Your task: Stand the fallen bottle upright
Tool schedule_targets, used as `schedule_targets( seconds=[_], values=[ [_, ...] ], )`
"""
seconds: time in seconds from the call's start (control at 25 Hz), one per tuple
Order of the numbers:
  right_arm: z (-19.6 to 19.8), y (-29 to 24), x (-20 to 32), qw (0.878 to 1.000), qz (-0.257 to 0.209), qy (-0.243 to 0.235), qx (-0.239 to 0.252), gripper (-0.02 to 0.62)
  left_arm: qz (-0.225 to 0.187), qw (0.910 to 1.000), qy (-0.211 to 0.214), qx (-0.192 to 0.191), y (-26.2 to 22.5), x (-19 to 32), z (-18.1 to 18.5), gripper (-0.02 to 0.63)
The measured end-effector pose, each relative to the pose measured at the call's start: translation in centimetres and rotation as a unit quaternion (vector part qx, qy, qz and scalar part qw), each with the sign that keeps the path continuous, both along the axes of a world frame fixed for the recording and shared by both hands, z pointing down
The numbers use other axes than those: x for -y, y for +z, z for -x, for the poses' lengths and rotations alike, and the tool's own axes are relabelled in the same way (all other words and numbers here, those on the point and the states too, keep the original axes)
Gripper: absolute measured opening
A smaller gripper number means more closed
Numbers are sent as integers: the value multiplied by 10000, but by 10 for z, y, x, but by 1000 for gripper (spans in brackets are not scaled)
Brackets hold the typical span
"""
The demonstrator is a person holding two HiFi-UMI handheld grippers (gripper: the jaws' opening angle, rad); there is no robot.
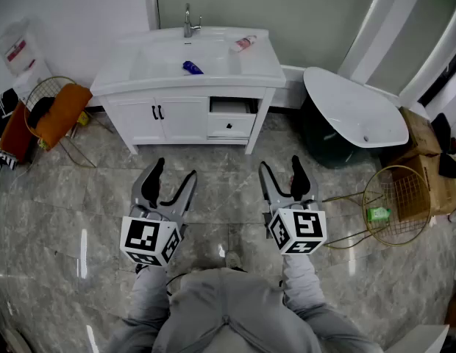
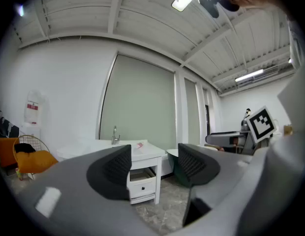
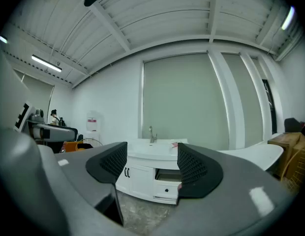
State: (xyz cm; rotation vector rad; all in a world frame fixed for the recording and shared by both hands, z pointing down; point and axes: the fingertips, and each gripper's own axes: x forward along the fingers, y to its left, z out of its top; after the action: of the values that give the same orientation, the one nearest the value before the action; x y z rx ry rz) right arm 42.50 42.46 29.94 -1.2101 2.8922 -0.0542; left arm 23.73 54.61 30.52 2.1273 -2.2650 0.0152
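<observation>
Left claw (image 1: 174,171) and right claw (image 1: 281,166) sit closest, both partly open and holding nothing. The white worktop (image 1: 266,72) is well apart from them, and the fallen bottle (image 1: 243,43) is lying near its back right corner. Risk imo: a clumsy sideways nudge rolls it off the right edge.
</observation>
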Motion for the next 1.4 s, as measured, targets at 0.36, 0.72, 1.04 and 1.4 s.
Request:
schedule_targets(
  seconds=[0.36,0.72,1.04,1.4],
  values=[
    [3,2,8,10000,3,-29,3,322,11,10000,-26,35,1,8,1,341],
    [0,6,27,9995,152,-101,267,324,107,9999,-111,50,7,25,1,341],
    [-10,17,58,9990,192,-268,288,324,120,9992,-345,183,10,59,-13,341],
    [-3,18,81,9982,222,-448,336,324,205,9982,-513,252,10,81,-15,341]
  ],
)
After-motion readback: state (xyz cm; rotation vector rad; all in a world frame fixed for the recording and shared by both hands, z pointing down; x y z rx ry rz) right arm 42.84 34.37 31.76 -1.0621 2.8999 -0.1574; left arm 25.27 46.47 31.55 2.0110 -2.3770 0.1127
